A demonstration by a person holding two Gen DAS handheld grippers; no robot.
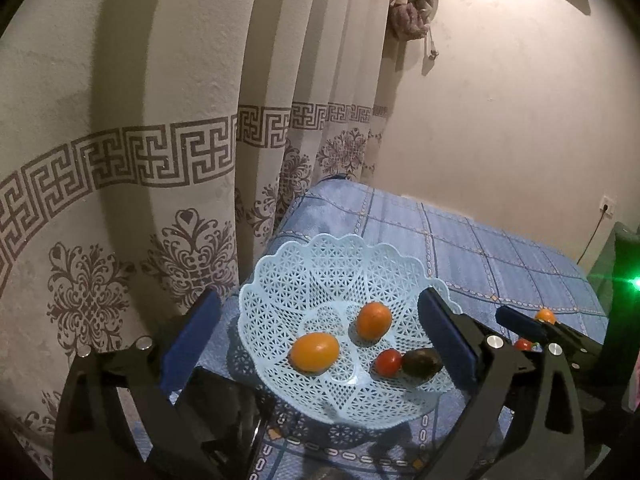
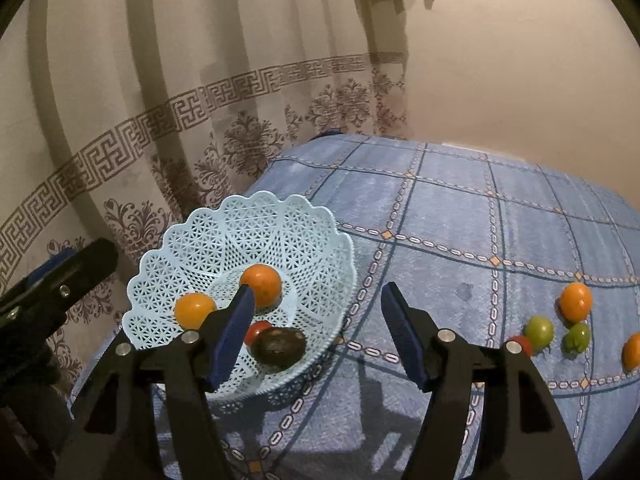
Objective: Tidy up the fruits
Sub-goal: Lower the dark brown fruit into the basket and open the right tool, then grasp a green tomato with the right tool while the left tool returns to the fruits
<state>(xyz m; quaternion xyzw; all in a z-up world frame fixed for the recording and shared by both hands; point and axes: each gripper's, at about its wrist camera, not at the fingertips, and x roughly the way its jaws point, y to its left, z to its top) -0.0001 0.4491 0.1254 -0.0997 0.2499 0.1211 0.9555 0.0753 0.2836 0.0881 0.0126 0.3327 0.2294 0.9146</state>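
Observation:
A pale blue lattice basket (image 1: 280,264) stands on the blue checked tablecloth (image 2: 460,240) near the curtain. It holds two oranges (image 1: 373,320) (image 1: 315,352), a red tomato (image 1: 388,362) and a dark fruit (image 1: 422,363). My left gripper (image 1: 320,296) is open and empty, with its fingers spread on either side of the basket. My right gripper (image 2: 318,292) is also open and empty, over the basket's right rim (image 2: 348,280). Loose on the cloth to the right lie an orange (image 2: 575,301), two green tomatoes (image 2: 539,332) (image 2: 577,337), a red tomato (image 2: 522,345) and another orange (image 2: 632,351) at the frame edge.
A patterned curtain (image 1: 140,160) hangs close behind and left of the basket. A plain wall (image 1: 500,120) stands beyond the table. A green light (image 1: 636,282) glares at the right edge. Bare cloth lies between the basket and the loose fruit.

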